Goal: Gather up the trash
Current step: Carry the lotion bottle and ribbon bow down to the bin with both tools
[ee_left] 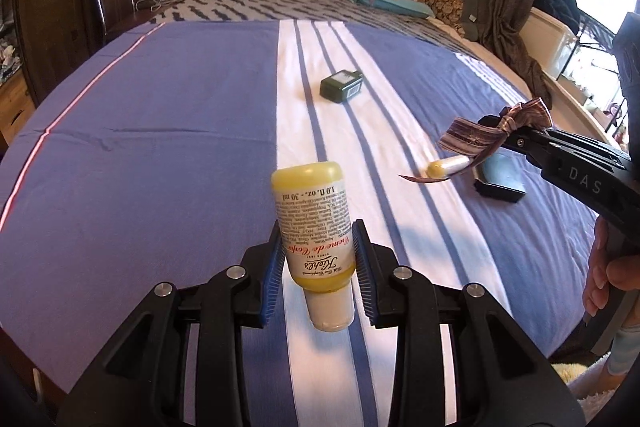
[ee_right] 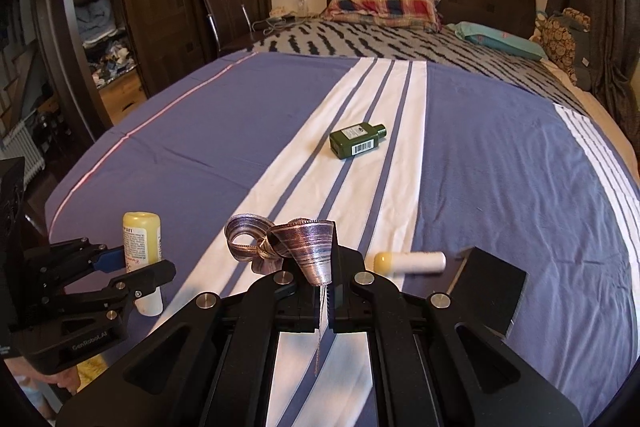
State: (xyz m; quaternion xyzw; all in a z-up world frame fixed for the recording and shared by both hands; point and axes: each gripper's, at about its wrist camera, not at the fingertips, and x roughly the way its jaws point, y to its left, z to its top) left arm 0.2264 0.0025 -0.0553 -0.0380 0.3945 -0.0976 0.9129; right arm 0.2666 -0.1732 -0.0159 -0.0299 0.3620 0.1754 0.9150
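My left gripper (ee_left: pixel 318 241) is shut on a yellow lotion bottle (ee_left: pixel 312 211), gripped at its lower label with the white cap toward the camera, lifted above the bed. The right wrist view shows that left gripper (ee_right: pixel 140 263) and the lotion bottle (ee_right: pixel 142 239) at its left. My right gripper (ee_right: pixel 326 261) is shut on a striped purple ribbon bow (ee_right: pixel 308 243), whose loops stick up past the fingers. Seen from the left wrist, the right gripper (ee_left: pixel 508 133) carries the ribbon bow (ee_left: pixel 472 139) over a small white tube with a yellow cap (ee_left: pixel 446 165).
A dark green flat bottle (ee_right: pixel 358 140) lies on the white stripe mid-bed. The white tube (ee_right: pixel 412 262) and a black box (ee_right: pixel 494 285) lie near the front right. The blue striped bedspread (ee_left: pixel 160 107) covers the bed; pillows sit at the headboard, a wardrobe stands left.
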